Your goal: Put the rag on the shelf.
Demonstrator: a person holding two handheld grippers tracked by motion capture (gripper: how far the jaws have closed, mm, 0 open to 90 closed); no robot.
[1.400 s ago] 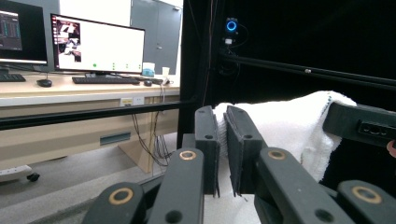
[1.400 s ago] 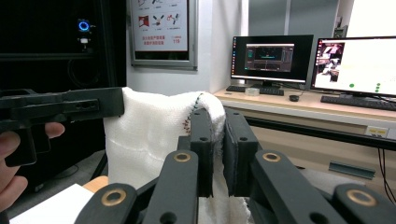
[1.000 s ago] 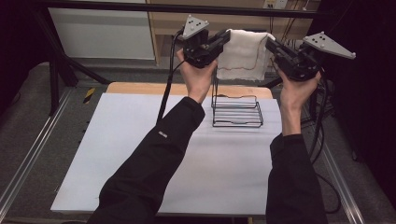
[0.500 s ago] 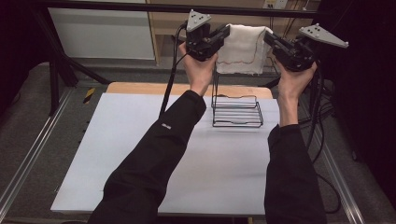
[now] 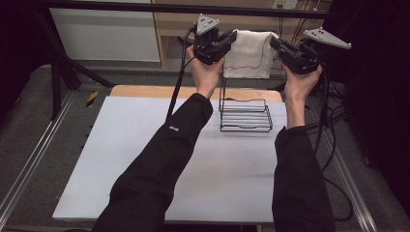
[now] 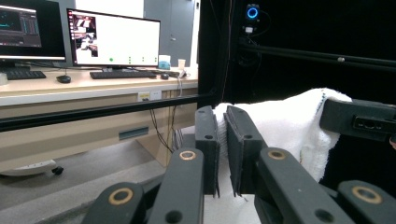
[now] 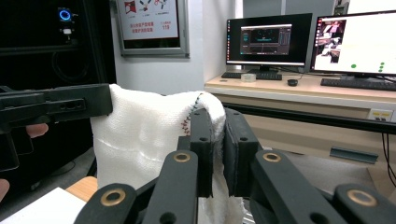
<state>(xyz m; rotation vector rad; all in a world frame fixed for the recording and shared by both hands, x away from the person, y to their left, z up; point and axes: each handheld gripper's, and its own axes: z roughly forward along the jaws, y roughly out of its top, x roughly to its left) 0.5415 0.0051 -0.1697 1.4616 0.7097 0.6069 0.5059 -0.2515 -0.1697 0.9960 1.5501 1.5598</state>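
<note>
A white towel point(image 5: 249, 55) with a thin red stitched line hangs stretched between my two grippers, above the far end of a black wire rack point(image 5: 245, 115). My left gripper point(image 5: 228, 42) is shut on the towel's left top corner. My right gripper point(image 5: 277, 44) is shut on its right top corner. In the left gripper view the jaws point(image 6: 223, 128) pinch the towel point(image 6: 289, 126), with the right gripper point(image 6: 359, 119) at the cloth's far end. In the right gripper view the jaws point(image 7: 217, 128) clamp the towel's edge point(image 7: 140, 135), and the left gripper point(image 7: 56, 105) holds the other corner.
The rack stands at the far middle of a white mat point(image 5: 145, 159) on a wooden table point(image 5: 145, 90). Black cables point(image 5: 333, 145) trail down the right side. Metal frame rails point(image 5: 34, 159) run along the left. A desk with monitors point(image 6: 112, 39) stands beyond.
Both hands have carried the stretched towel a little toward the far side of the table, the right hand also shifting left. Both grips look the same.
</note>
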